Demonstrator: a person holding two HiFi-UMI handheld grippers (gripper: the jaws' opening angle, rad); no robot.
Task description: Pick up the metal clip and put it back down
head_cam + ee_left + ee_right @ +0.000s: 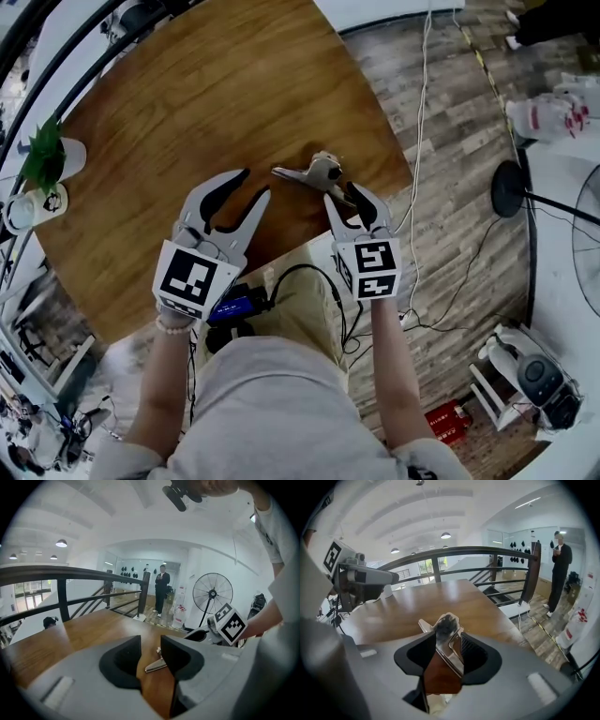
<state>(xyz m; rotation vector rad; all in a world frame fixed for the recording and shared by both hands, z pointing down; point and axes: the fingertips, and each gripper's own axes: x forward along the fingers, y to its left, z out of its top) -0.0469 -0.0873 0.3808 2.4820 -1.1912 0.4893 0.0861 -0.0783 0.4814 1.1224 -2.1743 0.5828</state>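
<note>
The metal clip point(314, 173) is a shiny spring clamp hanging just above the near right part of the round wooden table point(187, 103). My right gripper point(345, 195) is shut on its handles from the near side. In the right gripper view the clip point(447, 630) stands between the dark pads point(476, 656), its jaws pointing away. My left gripper point(253, 185) hovers to the left of the clip, open with nothing in it. In the left gripper view, the clip point(155, 665) shows through that gripper's gap point(151, 646), beyond the fingertips.
A potted plant point(47, 159) and a white cup point(33, 206) stand at the table's left edge. A fan base point(511, 187) and cables lie on the floor to the right. A railing point(70, 573), a standing person point(162, 590) and a fan point(212, 594) are beyond the table.
</note>
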